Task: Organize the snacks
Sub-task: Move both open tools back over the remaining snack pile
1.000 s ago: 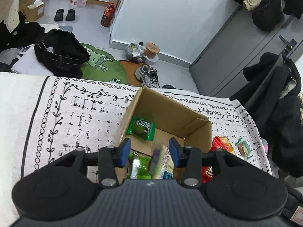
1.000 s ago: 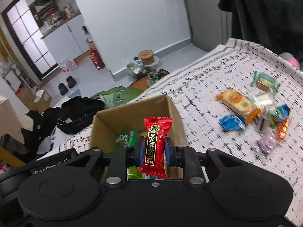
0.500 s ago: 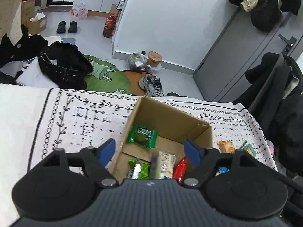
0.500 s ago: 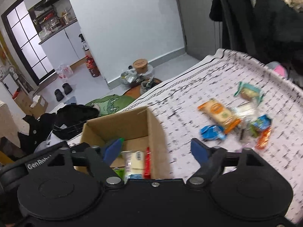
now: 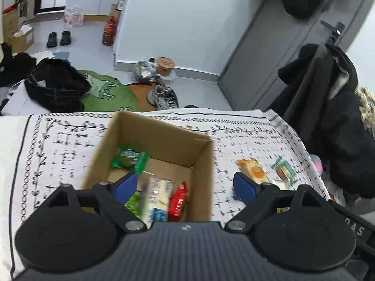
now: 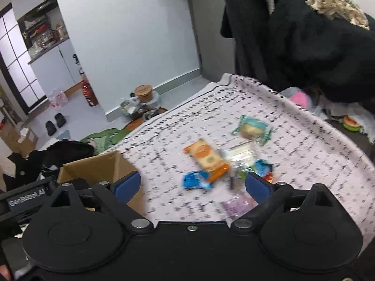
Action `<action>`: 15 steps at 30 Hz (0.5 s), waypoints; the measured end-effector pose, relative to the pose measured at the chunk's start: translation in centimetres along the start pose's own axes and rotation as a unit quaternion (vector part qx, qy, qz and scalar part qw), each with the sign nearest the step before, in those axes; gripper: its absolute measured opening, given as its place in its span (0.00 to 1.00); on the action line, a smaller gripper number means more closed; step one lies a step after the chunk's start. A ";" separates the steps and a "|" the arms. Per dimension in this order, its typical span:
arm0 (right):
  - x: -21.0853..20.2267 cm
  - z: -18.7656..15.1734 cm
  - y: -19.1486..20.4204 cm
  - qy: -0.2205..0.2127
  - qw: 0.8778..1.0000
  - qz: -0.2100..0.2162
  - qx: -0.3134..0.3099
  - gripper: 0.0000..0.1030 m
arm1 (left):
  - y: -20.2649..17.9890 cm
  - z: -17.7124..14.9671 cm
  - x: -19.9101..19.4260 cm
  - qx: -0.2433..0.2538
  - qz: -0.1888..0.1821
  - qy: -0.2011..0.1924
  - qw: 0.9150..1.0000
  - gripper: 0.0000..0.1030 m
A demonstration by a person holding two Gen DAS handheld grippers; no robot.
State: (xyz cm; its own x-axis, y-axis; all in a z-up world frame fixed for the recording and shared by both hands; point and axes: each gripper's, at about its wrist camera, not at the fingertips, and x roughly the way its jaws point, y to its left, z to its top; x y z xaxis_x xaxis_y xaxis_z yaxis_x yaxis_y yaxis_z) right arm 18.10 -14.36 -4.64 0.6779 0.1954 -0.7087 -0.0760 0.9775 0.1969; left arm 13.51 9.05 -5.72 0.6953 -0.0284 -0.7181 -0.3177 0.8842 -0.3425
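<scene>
Cardboard box (image 5: 161,138), long axis away from the opening left tongs (image 5: 185,187).

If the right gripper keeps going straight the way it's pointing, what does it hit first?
Probably the blue-wrapped snack lying on the patterned tablecloth, just ahead between the opening, empty jaws of the right gripper. The orange-wrapped biscuit packet lies right behind it; blur makes depth uncertain.

Matt brown cardboard box (image 5: 161,138), glossy plastic snack wrappers (image 5: 178,199) inside; printed cloth table cover (image 5: 58,145), woven-looking though blurred; matt black plastic left gripper (image 5: 185,186), blue pads (image 5: 126,185) possibly rubbery.
</scene>
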 end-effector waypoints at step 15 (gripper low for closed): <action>-0.4 2.1 -7.5 0.011 1.000 -0.017 0.021 0.98 | -8.8 -1.1 1.7 0.070 -0.012 0.023 0.997 0.86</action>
State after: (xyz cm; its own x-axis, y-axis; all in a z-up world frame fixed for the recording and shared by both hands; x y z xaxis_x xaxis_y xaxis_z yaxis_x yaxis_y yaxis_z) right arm 19.95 -21.92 -4.46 0.6639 0.1633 -0.7298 -0.0217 0.9797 0.1995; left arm 16.82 0.68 -4.59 0.6702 -0.0682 -0.7391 -0.2057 0.9397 -0.2733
